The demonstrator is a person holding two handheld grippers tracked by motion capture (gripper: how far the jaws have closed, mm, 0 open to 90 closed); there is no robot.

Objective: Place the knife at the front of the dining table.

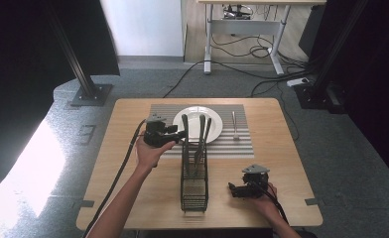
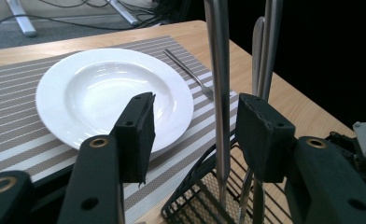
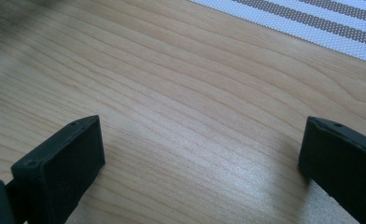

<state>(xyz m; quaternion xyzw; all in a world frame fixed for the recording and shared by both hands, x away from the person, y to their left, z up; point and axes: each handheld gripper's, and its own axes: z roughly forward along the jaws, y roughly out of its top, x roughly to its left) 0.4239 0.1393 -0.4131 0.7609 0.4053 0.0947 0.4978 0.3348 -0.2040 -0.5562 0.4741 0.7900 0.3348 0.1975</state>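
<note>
A black wire cutlery basket (image 1: 194, 184) (image 2: 195, 205) stands mid-table with three metal utensils upright in it. My left gripper (image 1: 181, 134) (image 2: 197, 102) is open, its jaws either side of the leftmost utensil handle (image 1: 185, 130) (image 2: 221, 84), which stands nearer the right jaw; I cannot tell if it touches. Behind lies a white plate (image 1: 215, 121) (image 2: 102, 88) on a striped placemat (image 1: 237, 145) (image 2: 13, 140). A fork (image 1: 234, 124) (image 2: 186, 70) lies right of the plate. My right gripper (image 1: 231, 189) (image 3: 202, 126) rests open over bare wood, right of the basket.
The wooden table (image 1: 133, 178) (image 3: 172, 70) has bare room at the left and the front right. A corner of the placemat (image 3: 312, 18) shows beyond my right jaws. Cables trail from both grippers toward the near edge. Dark frame posts stand beyond the table.
</note>
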